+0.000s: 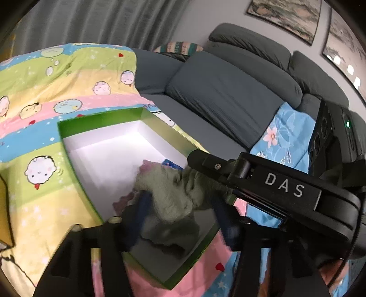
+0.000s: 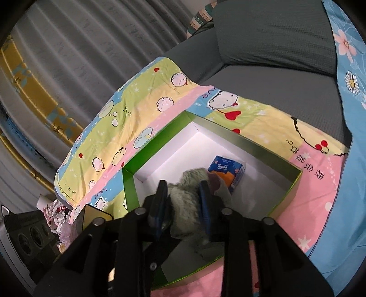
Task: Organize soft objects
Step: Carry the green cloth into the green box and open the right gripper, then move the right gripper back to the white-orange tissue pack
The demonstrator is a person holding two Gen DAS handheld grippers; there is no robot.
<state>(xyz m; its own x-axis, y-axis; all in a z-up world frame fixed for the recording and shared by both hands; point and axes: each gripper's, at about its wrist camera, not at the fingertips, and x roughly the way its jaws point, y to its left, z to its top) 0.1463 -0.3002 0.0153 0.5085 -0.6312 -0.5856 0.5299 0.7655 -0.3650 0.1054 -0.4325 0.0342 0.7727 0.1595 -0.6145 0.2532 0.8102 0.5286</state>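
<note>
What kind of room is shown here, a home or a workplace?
Most likely a home living room. A dark grey sofa with thick cushions stands below framed pictures on the wall, long grey curtains hang behind, and a cartoon-print sheet covers the surface that holds the green box.

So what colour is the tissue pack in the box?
Blue with an orange patch; the tissue pack shows best in the right wrist view.

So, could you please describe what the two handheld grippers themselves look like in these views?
Both are matte black. The right gripper has dark blue pads on its fingers, angular arms and round silver pivot bolts. Seen from the left gripper, its body bears white "DAS" lettering, round lens-like openings and a green light.
</note>
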